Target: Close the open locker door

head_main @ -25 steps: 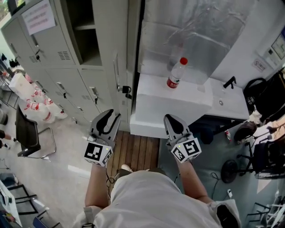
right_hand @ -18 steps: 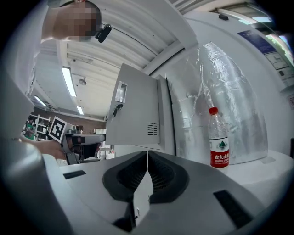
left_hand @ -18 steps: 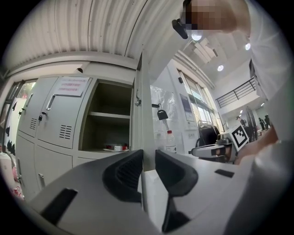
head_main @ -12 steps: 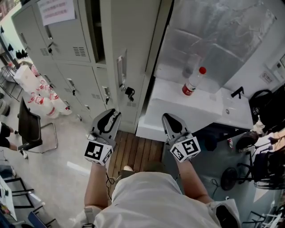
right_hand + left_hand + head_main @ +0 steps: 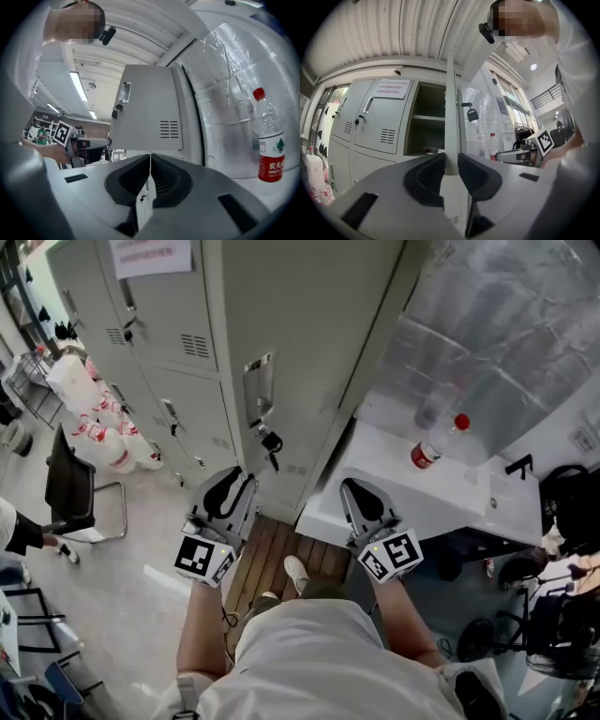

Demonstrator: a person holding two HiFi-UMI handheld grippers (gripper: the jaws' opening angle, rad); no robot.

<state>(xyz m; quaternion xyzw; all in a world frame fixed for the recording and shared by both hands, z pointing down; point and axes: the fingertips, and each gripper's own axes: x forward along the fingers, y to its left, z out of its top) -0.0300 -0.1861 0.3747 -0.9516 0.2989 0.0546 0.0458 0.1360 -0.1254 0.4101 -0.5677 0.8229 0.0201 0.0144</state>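
Note:
The open grey locker door point(image 5: 281, 334) swings out toward me in the head view, with a handle point(image 5: 258, 385) and hanging keys point(image 5: 272, 442) on its face. In the left gripper view I see the door's edge point(image 5: 451, 117) and the open compartment point(image 5: 426, 126) beside it. My left gripper point(image 5: 225, 486) hangs below the door, apart from it. Its jaws stand a little apart with nothing between them point(image 5: 451, 168). My right gripper point(image 5: 359, 491) is to the door's right, jaws shut and empty point(image 5: 150, 161). It faces the door's outer side point(image 5: 150, 117).
A white counter point(image 5: 394, 484) to the right carries a clear bottle point(image 5: 436, 446) with a red cap. Closed lockers point(image 5: 159, 324) line the left side. A dark chair point(image 5: 75, 493) and white bags point(image 5: 94, 418) stand at the left. Wooden slats point(image 5: 267, 563) lie underfoot.
I have stepped closer to the lockers. The door now fills the top middle of the head view, and the bottle has slid to the right. Both grippers keep their places in the view.

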